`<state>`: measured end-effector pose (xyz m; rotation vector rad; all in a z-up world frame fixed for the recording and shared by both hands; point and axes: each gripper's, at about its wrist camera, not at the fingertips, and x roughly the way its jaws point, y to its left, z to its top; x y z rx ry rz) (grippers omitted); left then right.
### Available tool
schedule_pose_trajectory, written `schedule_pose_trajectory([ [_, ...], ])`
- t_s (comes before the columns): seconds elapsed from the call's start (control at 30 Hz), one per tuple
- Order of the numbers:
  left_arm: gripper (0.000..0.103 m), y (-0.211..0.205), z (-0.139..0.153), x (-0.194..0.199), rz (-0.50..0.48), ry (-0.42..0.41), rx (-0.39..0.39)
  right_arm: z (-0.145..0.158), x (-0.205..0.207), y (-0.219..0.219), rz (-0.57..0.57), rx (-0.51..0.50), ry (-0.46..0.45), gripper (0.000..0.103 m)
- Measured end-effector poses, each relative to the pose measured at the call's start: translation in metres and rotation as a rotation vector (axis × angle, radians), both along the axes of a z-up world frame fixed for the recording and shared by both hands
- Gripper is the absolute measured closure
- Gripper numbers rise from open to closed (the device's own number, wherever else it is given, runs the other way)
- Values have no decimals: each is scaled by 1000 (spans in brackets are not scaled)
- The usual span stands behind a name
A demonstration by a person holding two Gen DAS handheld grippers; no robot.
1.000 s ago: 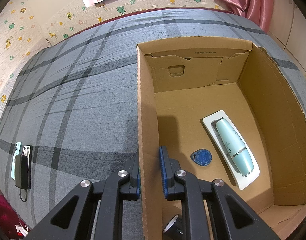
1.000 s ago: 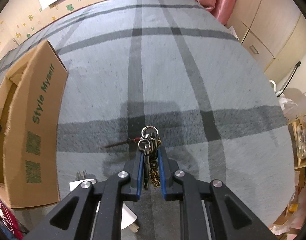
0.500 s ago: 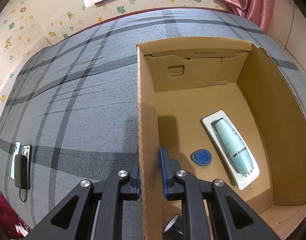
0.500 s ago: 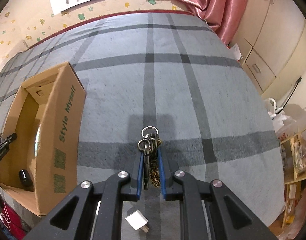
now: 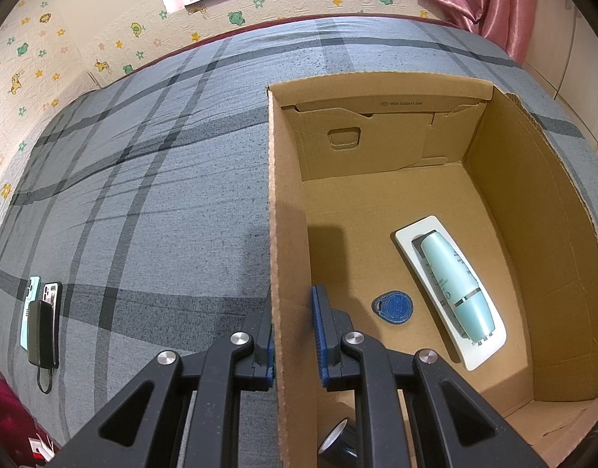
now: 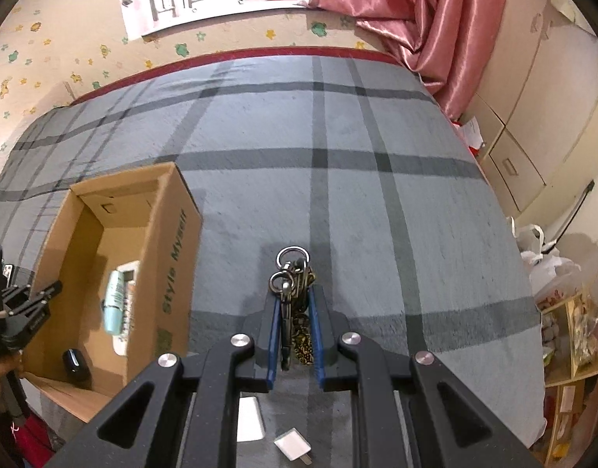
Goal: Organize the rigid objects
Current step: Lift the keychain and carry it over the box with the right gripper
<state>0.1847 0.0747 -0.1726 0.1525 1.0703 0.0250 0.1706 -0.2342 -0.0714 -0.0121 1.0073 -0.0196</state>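
My left gripper [image 5: 293, 304] is shut on the left wall of an open cardboard box [image 5: 283, 202], one finger outside, one inside. Inside the box lie a teal device on a white tray [image 5: 455, 284], a blue key fob [image 5: 392, 307] and a black round object [image 5: 338, 448]. My right gripper [image 6: 295, 304] is shut on a bunch of keys with metal rings and a brass chain [image 6: 293, 273], held well above the bed. The box [image 6: 115, 273] sits to its lower left, and the left gripper [image 6: 25, 304] shows at its edge.
The box rests on a grey plaid bedspread [image 5: 142, 195]. Two phones and a black power bank [image 5: 41, 323] lie at the bed's left edge. A white charger plug [image 6: 293, 444] and a white block [image 6: 250, 419] lie below the right gripper. Cabinets and shelves stand at the right.
My right gripper has lifted the keys and pulled back from the bed, so the box now shows more fully at its left. The left gripper has not moved.
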Motion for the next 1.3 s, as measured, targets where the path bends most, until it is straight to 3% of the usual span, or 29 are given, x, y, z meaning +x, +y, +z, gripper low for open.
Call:
schedule_pose_trajectory([
  [0.9,87,2,0,0,-1,0,-5,44,20,101,193,37,-77,90],
  [1.13,87,2,0,0,-1,0,-5,37,25,134,256,63,-61,90],
  [1.3,87,1,0,0,-1,-1,-4,16,31,157,289,68,-20,90],
])
